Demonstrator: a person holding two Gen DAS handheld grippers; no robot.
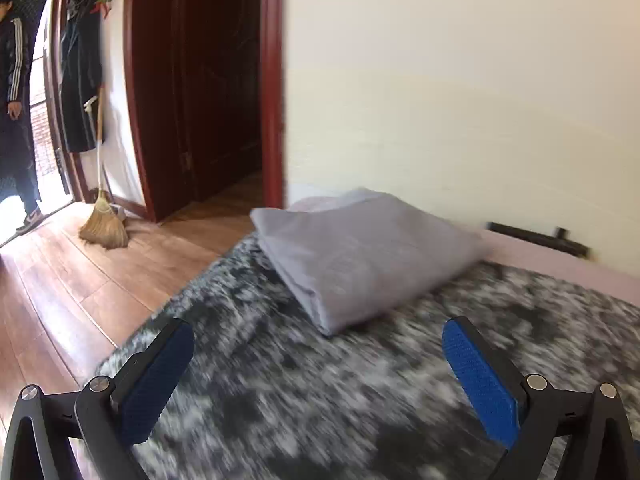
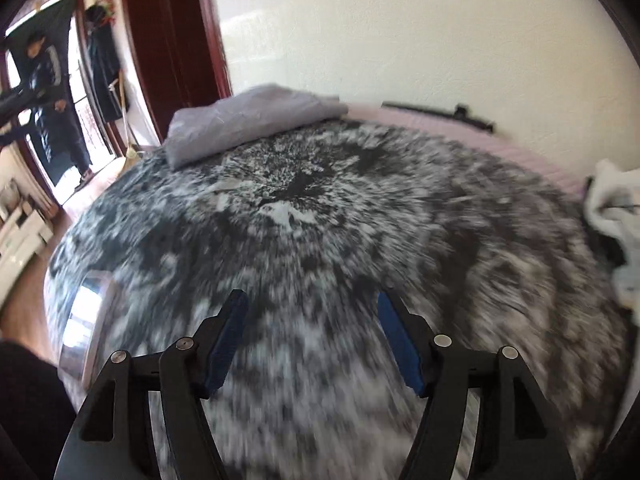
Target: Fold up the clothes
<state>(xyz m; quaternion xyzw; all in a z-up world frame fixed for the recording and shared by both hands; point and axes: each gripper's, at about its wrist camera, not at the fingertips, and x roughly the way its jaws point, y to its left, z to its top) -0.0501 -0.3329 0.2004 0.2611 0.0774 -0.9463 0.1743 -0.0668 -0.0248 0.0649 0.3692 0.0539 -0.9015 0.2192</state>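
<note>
A folded grey garment lies on the far left corner of a bed covered with a black-and-white mottled blanket. My left gripper hangs open above the blanket, just short of the garment's near corner, with nothing between its blue pads. In the right wrist view the same grey garment sits far ahead at the bed's back left. My right gripper is open over the middle of the blanket and holds nothing. A white crumpled cloth lies at the bed's right edge.
A cream wall runs behind the bed, with a dark bar at its foot. A dark red door frame, a broom and a wooden floor lie to the left. A person stands in the bright doorway.
</note>
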